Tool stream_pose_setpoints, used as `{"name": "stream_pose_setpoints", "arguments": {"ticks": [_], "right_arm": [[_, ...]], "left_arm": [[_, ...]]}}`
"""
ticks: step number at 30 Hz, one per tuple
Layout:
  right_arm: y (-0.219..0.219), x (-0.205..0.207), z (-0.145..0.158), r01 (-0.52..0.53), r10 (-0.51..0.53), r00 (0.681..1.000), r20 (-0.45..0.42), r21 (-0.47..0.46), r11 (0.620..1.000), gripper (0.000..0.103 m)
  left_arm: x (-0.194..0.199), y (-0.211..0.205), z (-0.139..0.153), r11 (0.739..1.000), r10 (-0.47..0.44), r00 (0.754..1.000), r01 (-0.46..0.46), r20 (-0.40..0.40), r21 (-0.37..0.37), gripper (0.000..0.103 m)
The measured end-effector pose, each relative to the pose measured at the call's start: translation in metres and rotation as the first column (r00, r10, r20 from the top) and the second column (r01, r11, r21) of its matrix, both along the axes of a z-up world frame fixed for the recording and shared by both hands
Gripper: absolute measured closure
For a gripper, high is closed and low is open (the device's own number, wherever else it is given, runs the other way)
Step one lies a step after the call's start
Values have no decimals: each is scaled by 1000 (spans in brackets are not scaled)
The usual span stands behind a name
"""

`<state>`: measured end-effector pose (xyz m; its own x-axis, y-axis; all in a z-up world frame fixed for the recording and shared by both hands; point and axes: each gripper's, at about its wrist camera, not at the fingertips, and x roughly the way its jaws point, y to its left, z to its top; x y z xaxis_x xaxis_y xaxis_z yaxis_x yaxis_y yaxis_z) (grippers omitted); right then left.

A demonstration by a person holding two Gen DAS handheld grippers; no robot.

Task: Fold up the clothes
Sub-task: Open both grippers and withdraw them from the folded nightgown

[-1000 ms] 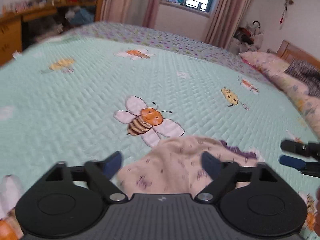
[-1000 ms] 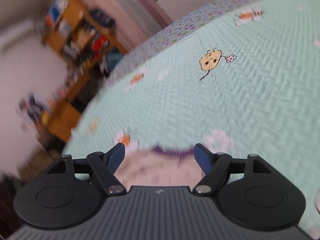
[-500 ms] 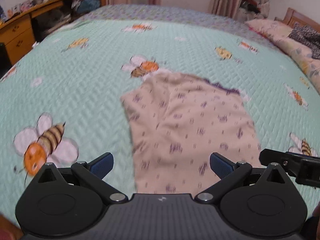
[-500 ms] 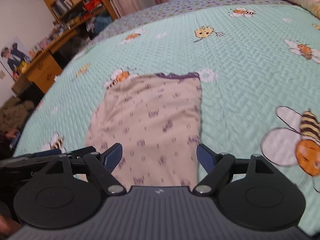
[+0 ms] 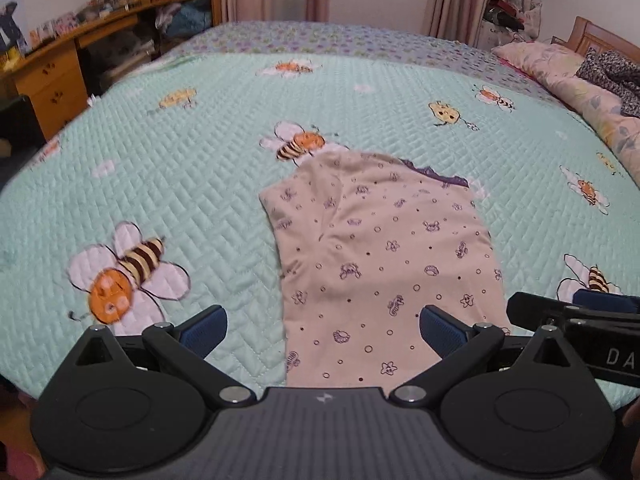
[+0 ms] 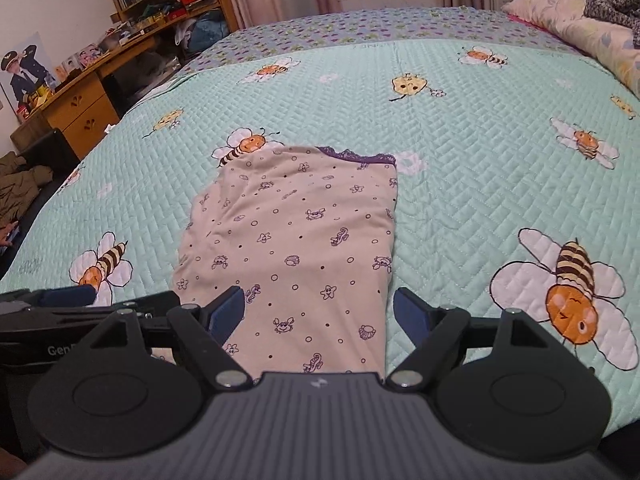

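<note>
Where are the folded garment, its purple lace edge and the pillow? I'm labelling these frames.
folded garment [image 5: 384, 264], left wrist view, middle of the printed cloth.
purple lace edge [image 6: 360, 157], right wrist view, trim along the garment's far end.
pillow [image 5: 560, 70], left wrist view, its floral top.

Black tongs [image 5: 322, 330] — blue ribbed pads [image 5: 442, 330], silver pivot screws, grey ridged housing — white lettering on the side.
</note>
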<state>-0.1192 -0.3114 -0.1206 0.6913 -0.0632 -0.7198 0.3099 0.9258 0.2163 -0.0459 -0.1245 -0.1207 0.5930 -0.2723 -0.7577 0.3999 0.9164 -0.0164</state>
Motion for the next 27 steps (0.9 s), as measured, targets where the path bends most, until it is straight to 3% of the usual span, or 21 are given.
{"name": "stream_pose_setpoints", "arguments": {"ticks": [15, 27], "right_arm": [[18, -23, 18, -23, 24, 999, 42, -35, 999, 21], [19, -21, 12, -36, 37, 999, 26, -29, 999, 21]], "left_arm": [[-18, 10, 10, 1000, 1, 1000, -1, 8, -20, 1], [-16, 10, -1, 1000, 2, 1000, -2, -20, -9, 1]]}}
